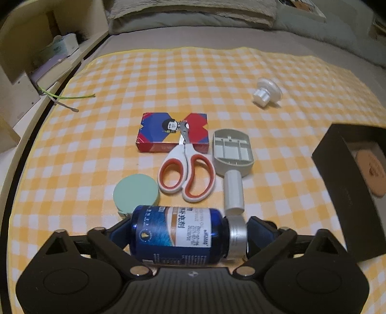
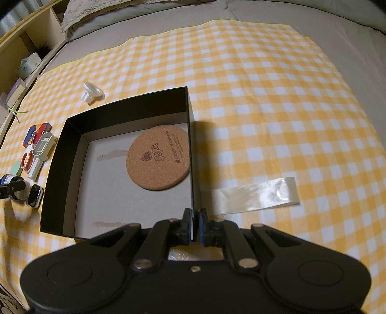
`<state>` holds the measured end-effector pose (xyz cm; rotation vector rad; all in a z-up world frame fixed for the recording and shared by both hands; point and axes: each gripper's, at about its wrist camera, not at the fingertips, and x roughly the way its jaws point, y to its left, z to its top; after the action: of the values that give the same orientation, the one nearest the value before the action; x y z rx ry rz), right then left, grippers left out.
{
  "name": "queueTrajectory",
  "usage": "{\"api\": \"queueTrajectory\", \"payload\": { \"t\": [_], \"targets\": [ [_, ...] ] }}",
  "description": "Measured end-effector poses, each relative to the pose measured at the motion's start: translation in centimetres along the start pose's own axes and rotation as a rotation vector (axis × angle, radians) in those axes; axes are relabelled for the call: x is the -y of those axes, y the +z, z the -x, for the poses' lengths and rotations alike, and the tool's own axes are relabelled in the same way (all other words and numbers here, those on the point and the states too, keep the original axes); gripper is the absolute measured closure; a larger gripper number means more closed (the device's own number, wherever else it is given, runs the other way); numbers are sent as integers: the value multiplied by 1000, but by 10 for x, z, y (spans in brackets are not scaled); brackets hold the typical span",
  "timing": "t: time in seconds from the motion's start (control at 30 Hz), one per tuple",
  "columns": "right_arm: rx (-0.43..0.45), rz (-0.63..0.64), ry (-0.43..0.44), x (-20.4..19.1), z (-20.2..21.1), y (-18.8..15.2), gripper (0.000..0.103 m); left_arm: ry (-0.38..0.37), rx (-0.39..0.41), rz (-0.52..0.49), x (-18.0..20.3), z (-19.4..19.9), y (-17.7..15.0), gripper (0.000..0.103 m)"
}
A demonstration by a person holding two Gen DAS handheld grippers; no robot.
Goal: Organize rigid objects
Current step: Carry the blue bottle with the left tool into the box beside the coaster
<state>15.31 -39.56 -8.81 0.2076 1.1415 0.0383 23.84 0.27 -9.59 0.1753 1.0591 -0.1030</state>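
My left gripper [image 1: 183,238] is shut on a blue pill bottle [image 1: 178,234] with a silver cap, held sideways just above the checked cloth. Beyond it lie a mint round case [image 1: 136,192], orange-handled scissors [image 1: 187,174], a red-blue card box [image 1: 172,132], a grey lint-roller handle [image 1: 232,154] and a white knob [image 1: 266,91]. My right gripper [image 2: 195,225] is shut on the right wall of the black box [image 2: 191,154]. A cork coaster [image 2: 158,157] lies inside the box. The left gripper with the bottle shows at the left edge of the right wrist view [image 2: 14,189].
A strip of clear tape [image 2: 258,196] lies on the cloth right of the box. A wooden shelf [image 1: 36,60] with boxes runs along the left. Pillows [image 1: 193,12] lie at the far end of the bed. The black box stands right of the left gripper [image 1: 349,183].
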Motion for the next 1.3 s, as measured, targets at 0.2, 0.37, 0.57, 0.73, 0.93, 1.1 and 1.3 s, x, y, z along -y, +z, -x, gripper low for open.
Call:
{"api": "queueTrajectory", "payload": {
  "t": [0.2,0.37,0.57,0.73,0.93,1.1,1.3],
  "targets": [
    [-1,0,-1,-1,0,0,96,6,-10,12,-4,-5,-4,10],
    [-4,10,-4,-1,-1,0,96,-36,44,178,-13,10,-3,11],
    [-11,32,-19,-4,-1,2,96,-169,92,255,11,35,14,11],
    [-12,43,-26,-6,-2,3,96,-291,129,216,60,52,29,10],
    [-13,63,-27,-5,-2,4,96,-365,118,190,111,50,44,10],
    [-12,71,-29,-5,-2,4,96,-383,97,192,140,37,60,10],
    [-14,66,-25,-5,-2,3,96,-345,89,187,166,20,74,10]
  ]
}}
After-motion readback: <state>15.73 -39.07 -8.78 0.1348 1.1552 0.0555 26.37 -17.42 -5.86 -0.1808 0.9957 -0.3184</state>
